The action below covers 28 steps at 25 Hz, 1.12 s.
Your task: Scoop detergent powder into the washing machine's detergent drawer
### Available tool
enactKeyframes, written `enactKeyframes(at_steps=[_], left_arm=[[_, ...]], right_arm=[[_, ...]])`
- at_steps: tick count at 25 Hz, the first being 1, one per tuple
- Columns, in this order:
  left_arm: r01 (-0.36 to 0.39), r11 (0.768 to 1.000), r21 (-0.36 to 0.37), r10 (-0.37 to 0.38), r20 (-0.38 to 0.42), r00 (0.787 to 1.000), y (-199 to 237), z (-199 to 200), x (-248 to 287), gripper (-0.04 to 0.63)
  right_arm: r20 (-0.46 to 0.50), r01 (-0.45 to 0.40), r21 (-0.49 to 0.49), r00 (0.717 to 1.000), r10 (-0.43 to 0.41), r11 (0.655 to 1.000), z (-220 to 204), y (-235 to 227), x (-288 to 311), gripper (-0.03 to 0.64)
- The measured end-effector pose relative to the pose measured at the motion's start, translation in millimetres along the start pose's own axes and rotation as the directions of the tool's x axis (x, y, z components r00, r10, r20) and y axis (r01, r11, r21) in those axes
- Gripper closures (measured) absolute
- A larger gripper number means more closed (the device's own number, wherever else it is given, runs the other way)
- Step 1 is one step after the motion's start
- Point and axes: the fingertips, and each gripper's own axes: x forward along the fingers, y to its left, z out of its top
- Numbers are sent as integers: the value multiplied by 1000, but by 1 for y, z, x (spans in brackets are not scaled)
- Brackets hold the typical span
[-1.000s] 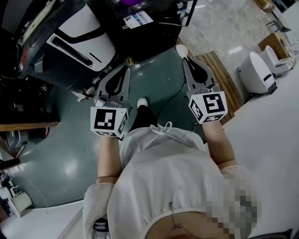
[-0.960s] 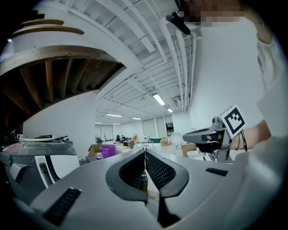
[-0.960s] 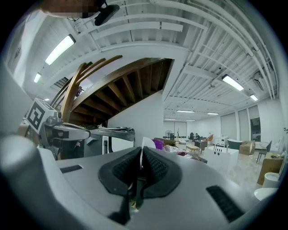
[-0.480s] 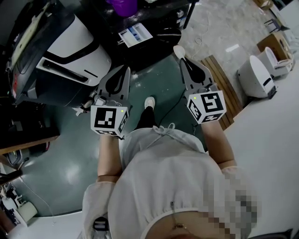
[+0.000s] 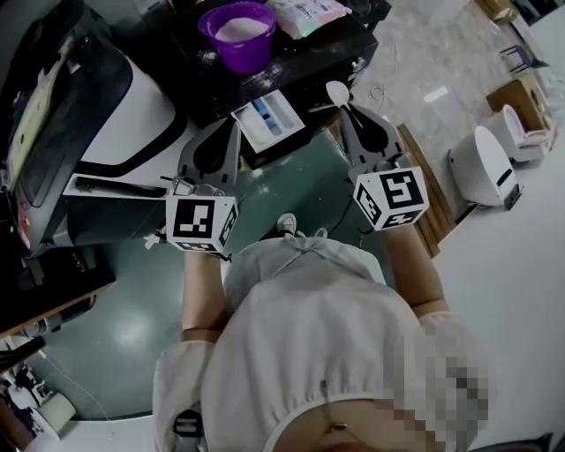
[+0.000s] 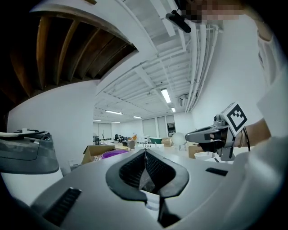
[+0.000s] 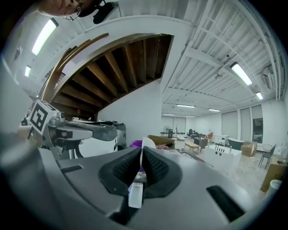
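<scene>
- Green floor [image 5: 115, 309] in a big white-walled room with strip lights. The head view looks down a person's white top [image 5: 318, 344].
- Jaws of the right gripper [image 7: 141, 152] are closed on the handle of a white spoon [image 7: 135, 194]. The spoon's round end sticks out past the jaw tips, and I cannot tell whether it carries anything.
- Jaws of the left gripper [image 6: 145, 152] are pressed together with nothing between them.
- Both grippers are held out side by side, apart from each other, pointing toward a black table [image 5: 291, 62].
- On the table stands a purple bowl [image 5: 212, 26] filled with white powder [image 5: 238, 29], beyond the left gripper's tips and clear of both grippers.
- Just right of the bowl lies a packet [image 5: 309, 11].
- At the table's near edge, between the two sets of jaw tips, a white panel [image 5: 267, 119] with blue marks juts out. I cannot tell if it is the drawer.
- Left of the table, beside the left gripper, stands the black and white washer [image 5: 132, 97].
</scene>
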Motion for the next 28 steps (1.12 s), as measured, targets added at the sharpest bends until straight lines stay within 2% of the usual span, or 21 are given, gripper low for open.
enactKeyframes(at_steps=[8, 16, 20, 24, 28], left_arm=[[-29, 999, -19, 29, -12, 1000, 60, -9, 56, 573], [-97, 995, -17, 96, -47, 994, 87, -21, 90, 572], [-174, 985, 10, 174, -132, 976, 98, -29, 100, 572], [-268, 963, 30, 269, -86, 959, 113, -25, 117, 572], [-346, 938, 17, 346, -110, 932, 121, -24, 129, 573]], right_arm=[[-29, -50, 4, 998, 50, 999, 3, -20, 96, 606], [-63, -178, -11, 982, 177, 984, 1, -32, 172, 606], [-87, -299, -38, 952, 295, 953, 5, -31, 217, 604], [-133, -409, -82, 908, 397, 909, 7, -33, 257, 604], [-231, -520, -141, 845, 483, 842, 5, -33, 297, 604]])
